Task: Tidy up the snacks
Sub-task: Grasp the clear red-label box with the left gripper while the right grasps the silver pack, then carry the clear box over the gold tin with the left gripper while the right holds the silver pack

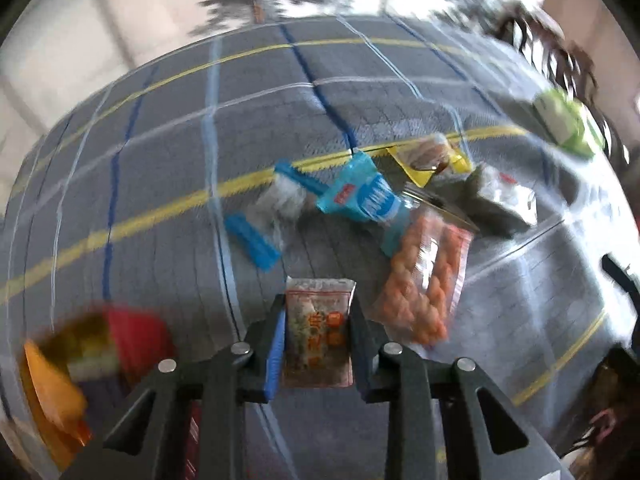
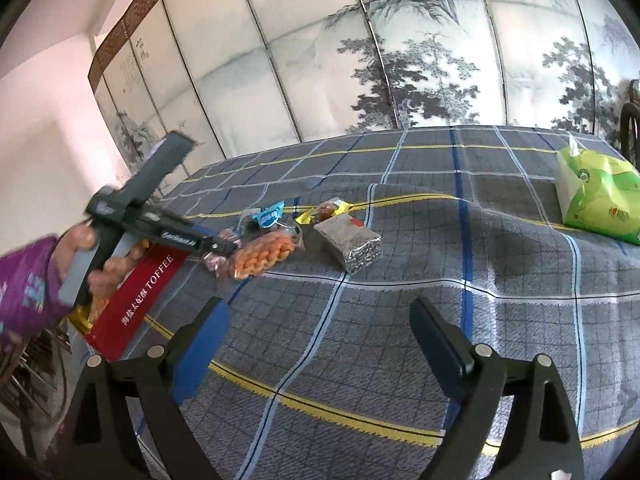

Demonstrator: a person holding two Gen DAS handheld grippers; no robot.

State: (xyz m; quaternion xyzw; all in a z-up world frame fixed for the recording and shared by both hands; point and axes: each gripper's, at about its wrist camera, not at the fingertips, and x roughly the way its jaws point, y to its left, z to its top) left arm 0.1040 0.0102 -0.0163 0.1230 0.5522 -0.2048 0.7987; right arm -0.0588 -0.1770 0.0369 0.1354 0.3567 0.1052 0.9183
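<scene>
Clearly the plaid counter (image 2: 400, 280) fills both views, with a green tissue pack (image 2: 596, 196) at far right and a red toffee box (image 2: 136, 300) at left of the right-wrist view. Mid-frame lie an orange snack bag (image 2: 260, 258) and a foil packet (image 2: 348, 244). Lower centre of the left-wrist view, the left gripper (image 1: 318, 340) pinches a small sachet (image 1: 318, 336) by its sides: probably light, soft and crinkly, best held at a flat edge. The right gripper (image 2: 320, 340) hangs wide, empty.
</scene>
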